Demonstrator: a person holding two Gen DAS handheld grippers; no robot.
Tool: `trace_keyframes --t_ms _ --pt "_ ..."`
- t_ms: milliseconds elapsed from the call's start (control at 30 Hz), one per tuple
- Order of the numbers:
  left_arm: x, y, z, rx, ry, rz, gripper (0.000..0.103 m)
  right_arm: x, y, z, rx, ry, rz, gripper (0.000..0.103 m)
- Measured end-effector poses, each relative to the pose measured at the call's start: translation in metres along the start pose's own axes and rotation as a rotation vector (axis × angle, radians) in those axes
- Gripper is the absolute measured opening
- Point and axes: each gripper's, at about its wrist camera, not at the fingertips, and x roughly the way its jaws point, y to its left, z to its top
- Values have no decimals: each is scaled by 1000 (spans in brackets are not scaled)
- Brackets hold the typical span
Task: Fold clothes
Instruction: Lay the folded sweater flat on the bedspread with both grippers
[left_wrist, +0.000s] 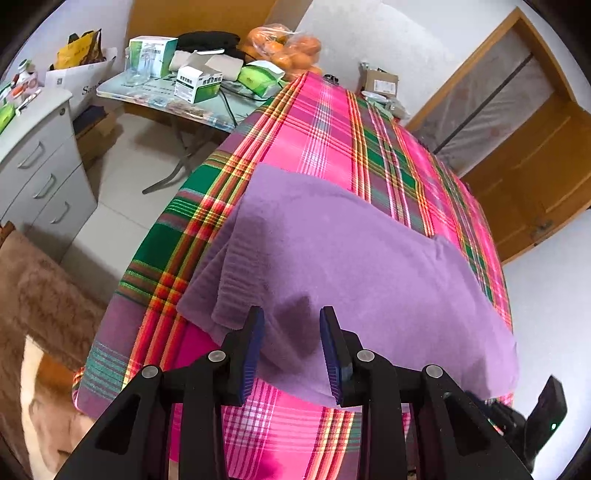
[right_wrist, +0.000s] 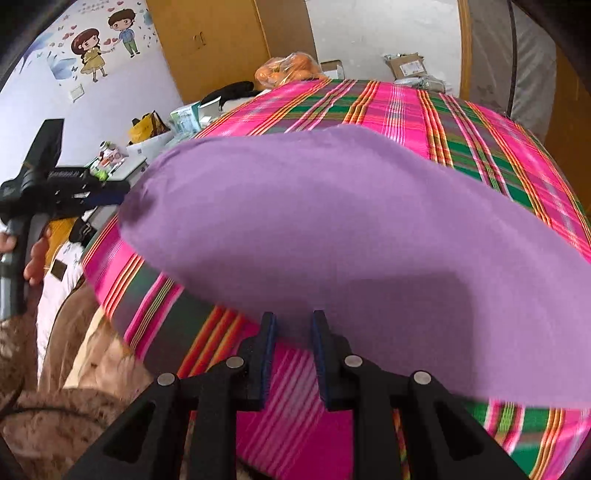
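Purple garment (left_wrist: 332, 258) lies part-folded on plaid-covered table (left_wrist: 325, 122), just ahead of both claws. Left claw (left_wrist: 291, 325) apart over near hem, gripping nothing. Right claw (right_wrist: 294, 325) apart at near edge, empty. Folding mid-way, likely; next: pinch near edge, carry it over.

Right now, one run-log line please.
garment: purple cloth folded on plaid bed | left gripper: open | right gripper: open, empty

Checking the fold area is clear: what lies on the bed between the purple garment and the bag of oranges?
Only bare plaid sheet between the purple garment and the bag of oranges; both wrist views show it.
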Motion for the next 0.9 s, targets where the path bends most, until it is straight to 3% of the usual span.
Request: trace_keyframes --t_ms 100,200,400,500,633,800,900 --pt "-6 -4 -1 6 -18 -11 32 -14 -5 3 -7 -64 -54 21" --pt "-9 -11 0 18 -27 -26 32 -14 -9 17 41 -117 -17 21" --pt "-7 -31 -5 69 -12 -53 32 16 8 25 5 -65 20 21" --pt "-1 -38 -8 94 13 -56 32 12 15 12 -47 -55 -4 21" --pt "7 -42 -10 97 32 -64 32 -3 2 4 -15 -46 9 20" --pt "14 -38 -13 84 55 -50 32 -19 -20 19 43 -133 -62 20" --pt "15 -34 -14 73 61 -53 32 -16 -36 22 44 -145 -159 20"
